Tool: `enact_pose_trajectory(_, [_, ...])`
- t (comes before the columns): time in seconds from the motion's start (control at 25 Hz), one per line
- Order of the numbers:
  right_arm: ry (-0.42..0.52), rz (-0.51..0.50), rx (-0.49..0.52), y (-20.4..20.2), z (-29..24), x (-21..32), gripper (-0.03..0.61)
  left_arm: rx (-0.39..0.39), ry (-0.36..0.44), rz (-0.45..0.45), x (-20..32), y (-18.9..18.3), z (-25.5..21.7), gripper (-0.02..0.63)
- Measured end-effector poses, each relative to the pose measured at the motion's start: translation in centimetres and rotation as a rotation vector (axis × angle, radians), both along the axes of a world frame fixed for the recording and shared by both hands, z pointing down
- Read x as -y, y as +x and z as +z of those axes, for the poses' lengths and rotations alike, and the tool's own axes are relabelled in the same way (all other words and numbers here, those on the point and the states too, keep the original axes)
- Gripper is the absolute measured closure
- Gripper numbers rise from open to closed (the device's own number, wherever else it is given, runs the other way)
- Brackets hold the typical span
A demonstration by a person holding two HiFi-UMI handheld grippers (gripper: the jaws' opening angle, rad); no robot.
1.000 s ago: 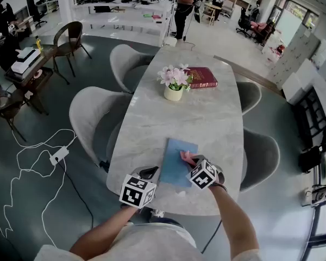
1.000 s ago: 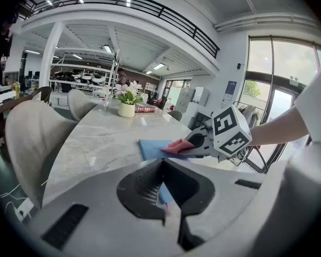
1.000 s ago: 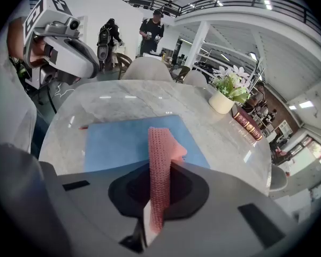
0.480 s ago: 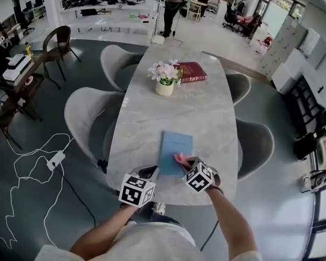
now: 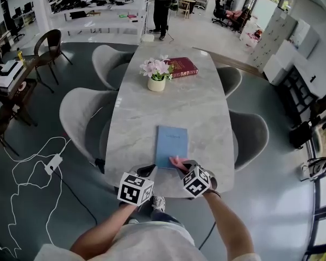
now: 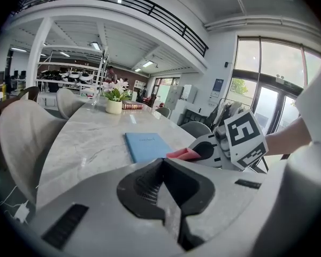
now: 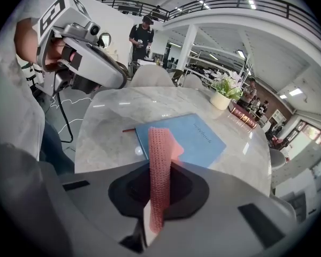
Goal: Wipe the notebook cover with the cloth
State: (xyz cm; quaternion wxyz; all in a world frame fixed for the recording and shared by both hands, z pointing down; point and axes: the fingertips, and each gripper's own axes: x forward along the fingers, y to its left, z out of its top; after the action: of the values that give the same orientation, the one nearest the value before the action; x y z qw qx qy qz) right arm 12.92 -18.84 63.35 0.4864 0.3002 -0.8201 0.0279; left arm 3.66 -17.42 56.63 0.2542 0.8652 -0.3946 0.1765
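A blue notebook (image 5: pixel 171 143) lies flat near the front of the marble table (image 5: pixel 141 124); it also shows in the left gripper view (image 6: pixel 147 145) and the right gripper view (image 7: pixel 195 141). My right gripper (image 5: pixel 183 166) is shut on a pink cloth (image 5: pixel 177 162), which sits at the notebook's near edge. In the right gripper view the cloth (image 7: pixel 160 159) stands up between the jaws. My left gripper (image 5: pixel 150 172) hovers at the table's front edge, just left of the notebook, shut with nothing in it. From the left gripper view the right gripper (image 6: pixel 224 143) and cloth (image 6: pixel 183 154) show beside the notebook.
A vase of flowers (image 5: pixel 155 75) and a red book (image 5: pixel 180 67) stand at the table's far end. Grey chairs (image 5: pixel 81 118) flank both sides. A white cable and power strip (image 5: pixel 49 163) lie on the floor at left. People stand far behind.
My right gripper has drawn the cloth back over the cover, from the notebook's lower right part to its near edge. The left gripper has kept its place.
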Motion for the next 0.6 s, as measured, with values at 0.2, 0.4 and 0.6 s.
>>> enact_pose_trajectory(0.2, [-0.003,0.0,0.006,-0.3,0.0,-1.9,0.563,-0.005,0.002,0.018,-0.6,0.6,-0.1,0.606])
enact_pose_trajectory(0.4, [-0.007,-0.007,0.007,-0.4,0.0,-3.0,0.563,-0.01,0.004,0.022,-0.7,0.9,-0.2,0.606])
enact_pose_trajectory(0.6, [0.001,-0.013,0.011,-0.2,-0.5,-2.9,0.563,-0.015,0.001,0.008,-0.5,0.6,-0.1,0.606])
